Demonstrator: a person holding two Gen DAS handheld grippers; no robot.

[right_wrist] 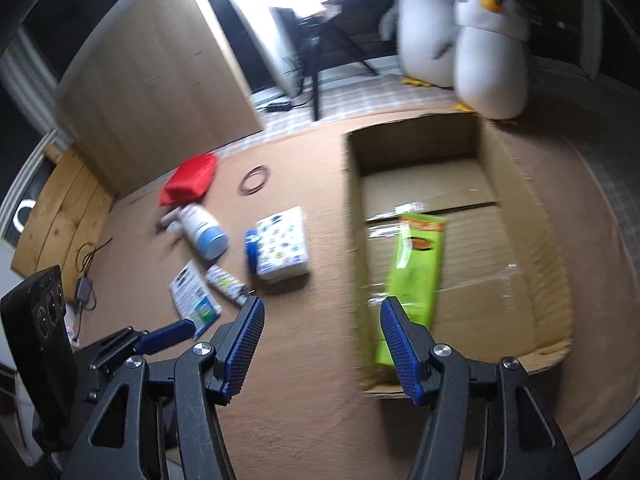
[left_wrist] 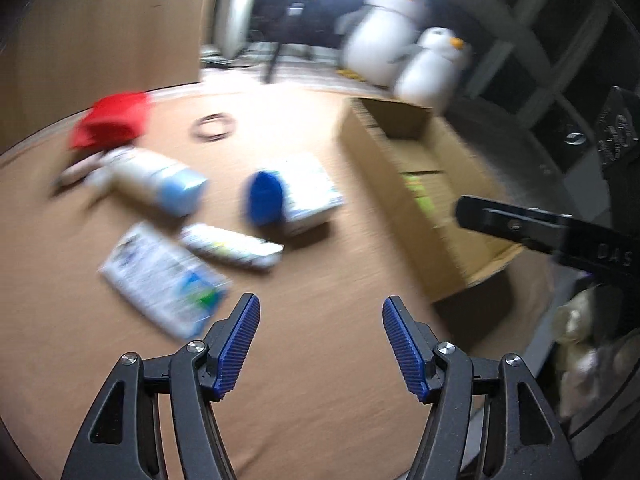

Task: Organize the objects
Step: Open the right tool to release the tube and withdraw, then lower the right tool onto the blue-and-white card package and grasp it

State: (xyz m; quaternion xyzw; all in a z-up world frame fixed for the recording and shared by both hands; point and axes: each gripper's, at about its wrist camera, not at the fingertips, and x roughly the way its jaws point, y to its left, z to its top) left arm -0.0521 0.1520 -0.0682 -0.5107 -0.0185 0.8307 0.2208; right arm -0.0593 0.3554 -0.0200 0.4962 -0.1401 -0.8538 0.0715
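so, one packet boxed, the loose things lie ahead and left of the left gripper

so from where i stand, going left to right past the left gripper: its blue pads are spread wide with nothing between them, only bare brown table under the gap. nearest to it, just ahead and to the left of its left finger, lies the flat white packet, its long axis running slantwise away to the upper left. a little farther ahead sits the small white tube, lying crosswise to the gripper's line. beyond those, well ahead and left, are the white bottle with the pale blue cap on its side and the red pouch; straight ahead is the white carton with the blue lid, and the dark ring far ahead.

off to the right of that gripper stands the open cardboard box. the right gripper hangs at the box's near left corner, jaws also spread and empty; the green packet lies inside the box, just ahead and right of its right finger, long axis pointing away.

my guess is the left hand is the nearer one to everything loose, and the flat packet is its easiest reach, though its slant looks to want a turn of the wrist so the pads cross its narrow width.
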